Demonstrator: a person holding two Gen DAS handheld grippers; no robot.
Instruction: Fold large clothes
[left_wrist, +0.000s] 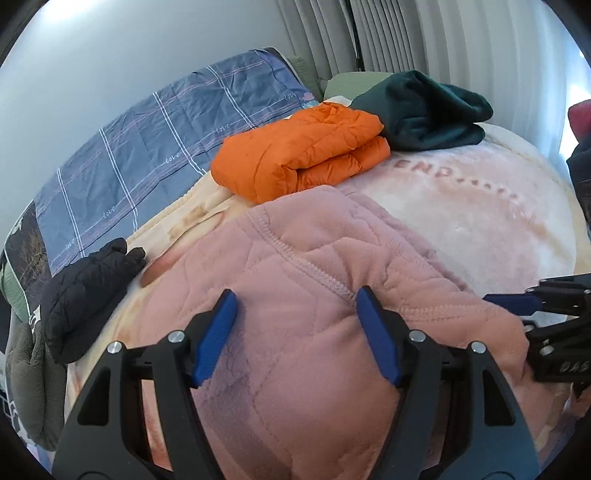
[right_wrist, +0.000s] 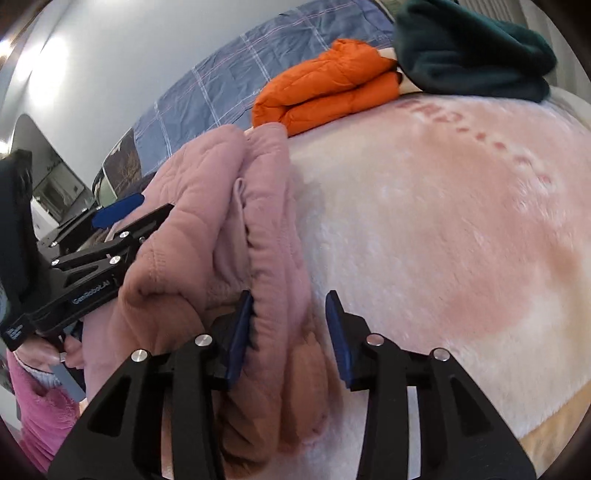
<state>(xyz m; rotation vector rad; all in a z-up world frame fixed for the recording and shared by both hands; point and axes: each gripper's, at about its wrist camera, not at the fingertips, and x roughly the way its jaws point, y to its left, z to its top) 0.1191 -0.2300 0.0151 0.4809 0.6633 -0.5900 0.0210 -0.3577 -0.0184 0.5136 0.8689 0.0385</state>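
Observation:
A pink quilted fleece garment (left_wrist: 295, 295) lies bunched and partly folded on the pale pink blanket (left_wrist: 461, 221) of a bed. My left gripper (left_wrist: 297, 332) is open, its blue pads straddling the top of the garment. My right gripper (right_wrist: 290, 332) is open, its jaws astride the garment's right edge (right_wrist: 258, 258); it also shows in the left wrist view (left_wrist: 517, 304) at the garment's right side. The left gripper shows in the right wrist view (right_wrist: 118, 210) on the far side of the garment.
A folded orange puffer jacket (left_wrist: 299, 155) and a dark green garment (left_wrist: 424, 110) lie at the far end of the bed. A black quilted garment (left_wrist: 85, 295) lies at the left. A blue checked quilt (left_wrist: 147, 147) runs along the wall. Curtains (left_wrist: 406, 33) hang behind.

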